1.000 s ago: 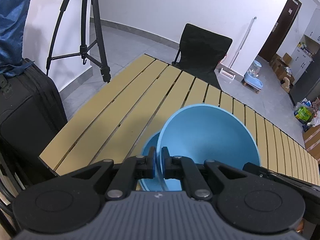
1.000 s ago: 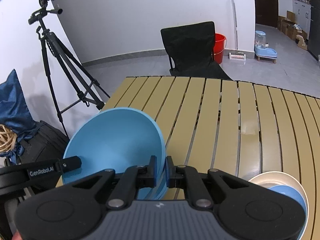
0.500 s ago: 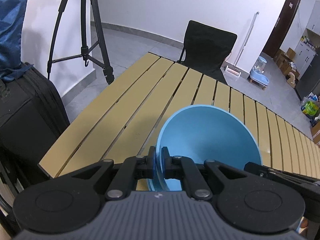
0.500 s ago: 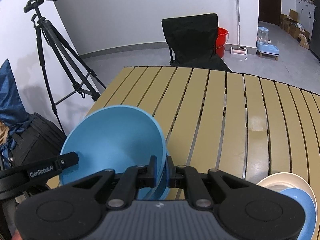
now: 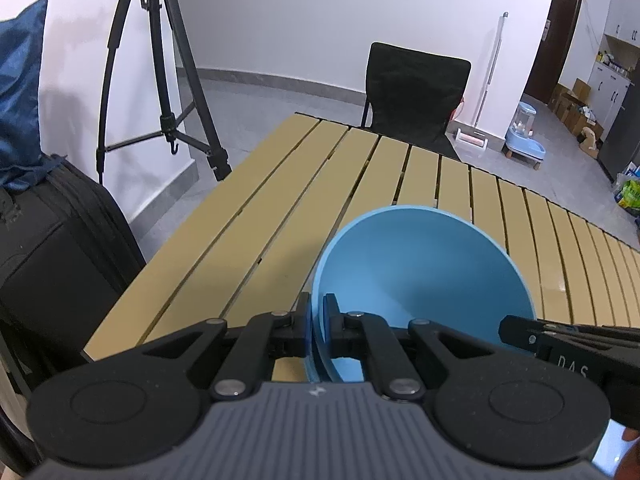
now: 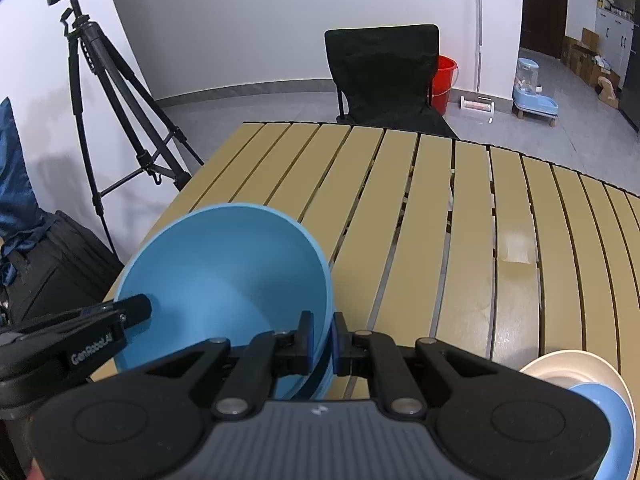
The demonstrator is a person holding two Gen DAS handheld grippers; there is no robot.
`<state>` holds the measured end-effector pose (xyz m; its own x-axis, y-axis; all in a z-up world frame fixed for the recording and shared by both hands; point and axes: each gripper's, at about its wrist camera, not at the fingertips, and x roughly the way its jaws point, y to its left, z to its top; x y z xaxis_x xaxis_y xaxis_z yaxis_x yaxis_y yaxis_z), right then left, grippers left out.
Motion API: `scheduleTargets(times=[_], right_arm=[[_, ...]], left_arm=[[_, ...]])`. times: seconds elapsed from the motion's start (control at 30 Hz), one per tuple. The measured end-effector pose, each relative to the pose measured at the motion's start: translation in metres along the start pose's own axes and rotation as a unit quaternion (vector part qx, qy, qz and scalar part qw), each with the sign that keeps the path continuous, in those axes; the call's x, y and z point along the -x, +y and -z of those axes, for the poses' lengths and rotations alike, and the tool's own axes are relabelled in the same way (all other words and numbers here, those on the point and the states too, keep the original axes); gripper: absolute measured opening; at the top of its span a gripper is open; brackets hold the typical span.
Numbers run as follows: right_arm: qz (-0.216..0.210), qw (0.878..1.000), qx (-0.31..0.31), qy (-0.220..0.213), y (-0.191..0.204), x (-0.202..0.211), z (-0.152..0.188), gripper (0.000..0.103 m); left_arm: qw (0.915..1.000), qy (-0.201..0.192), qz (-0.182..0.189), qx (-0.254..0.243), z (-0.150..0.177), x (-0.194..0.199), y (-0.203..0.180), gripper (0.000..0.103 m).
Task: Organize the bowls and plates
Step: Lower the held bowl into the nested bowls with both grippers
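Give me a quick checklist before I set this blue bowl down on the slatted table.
1. Left gripper jaws clamped on the blue bowl rim: ok.
2. Right gripper jaws clamped on the opposite rim: ok.
3. Bowl level: not ok, it looks tilted, opening facing the cameras.
4. Slatted table beyond the bowl free of objects: ok.
5. Surface directly under the bowl: cannot tell, the bowl and grippers hide it.
6. Clearance from the cream plate holding a small blue dish at the right: ok, apart from the bowl.
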<state>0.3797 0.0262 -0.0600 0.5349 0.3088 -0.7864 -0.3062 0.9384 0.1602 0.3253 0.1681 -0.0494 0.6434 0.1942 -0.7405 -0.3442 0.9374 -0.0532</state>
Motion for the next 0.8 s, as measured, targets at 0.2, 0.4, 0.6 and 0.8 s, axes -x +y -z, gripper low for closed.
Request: scheduleTargets(times=[0.2, 0.4, 0.6, 0.8], right_arm=[[0.009, 1.000, 0.011, 0.000, 0.003, -0.002, 0.003, 0.008], [0.011, 1.000, 0.015, 0.002, 0.005, -0.005, 0.003, 0.008], [0.016, 1.000, 0.020, 0.002, 0.007, -0.008, 0.005, 0.009], [0.010, 1.000, 0.015, 0.000, 0.004, -0.008, 0.006, 0.012]], left_arm=[[0.9999, -0.001, -0.006, -0.014, 0.005, -0.002, -0.004, 0.007], [0.9998, 0.004, -0.010, -0.020, 0.009, -0.007, -0.004, 0.007], [0.9996, -0.001, -0.012, -0.027, 0.012, -0.007, -0.006, 0.008], [0.9997, -0.008, -0.007, -0.024, 0.014, -0.006, -0.006, 0.013]])
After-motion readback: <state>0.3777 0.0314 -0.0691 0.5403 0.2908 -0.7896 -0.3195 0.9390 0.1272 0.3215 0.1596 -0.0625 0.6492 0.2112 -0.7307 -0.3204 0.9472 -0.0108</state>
